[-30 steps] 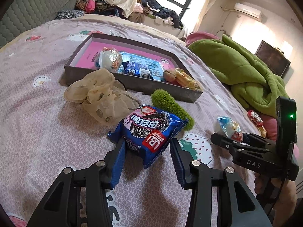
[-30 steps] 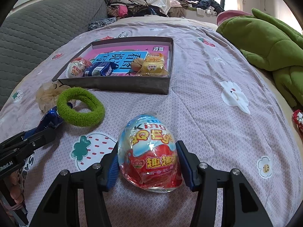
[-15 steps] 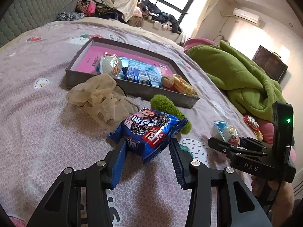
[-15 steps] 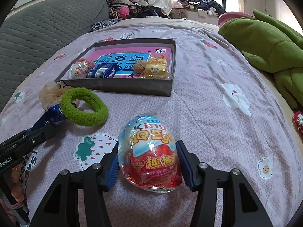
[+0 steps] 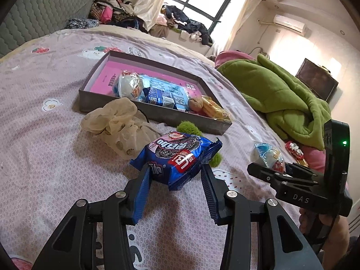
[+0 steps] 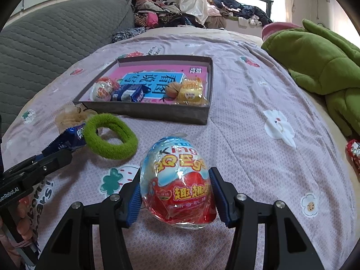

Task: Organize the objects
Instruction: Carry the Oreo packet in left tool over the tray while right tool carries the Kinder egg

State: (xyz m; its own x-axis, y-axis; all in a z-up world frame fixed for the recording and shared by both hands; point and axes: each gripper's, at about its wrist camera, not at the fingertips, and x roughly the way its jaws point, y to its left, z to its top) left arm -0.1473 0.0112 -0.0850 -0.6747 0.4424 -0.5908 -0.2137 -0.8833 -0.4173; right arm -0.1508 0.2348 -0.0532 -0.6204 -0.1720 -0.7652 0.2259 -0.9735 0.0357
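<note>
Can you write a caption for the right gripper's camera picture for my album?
Right gripper holds a wrapped toy egg above the bed, facing the snack tray.

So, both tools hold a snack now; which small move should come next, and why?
Probably carry the blue crinkly cookie packet in the left tool forward over the shallow grey cardboard box: similar snacks already lie inside.

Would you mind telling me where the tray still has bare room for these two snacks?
The tray is bare along its far pink half, beside the back wall. Its near edge is crowded: wrapped egg, blue packet, walnut, yellow snack. On the bedspread, the patch right of the tray up to the green blanket is bare.
</note>
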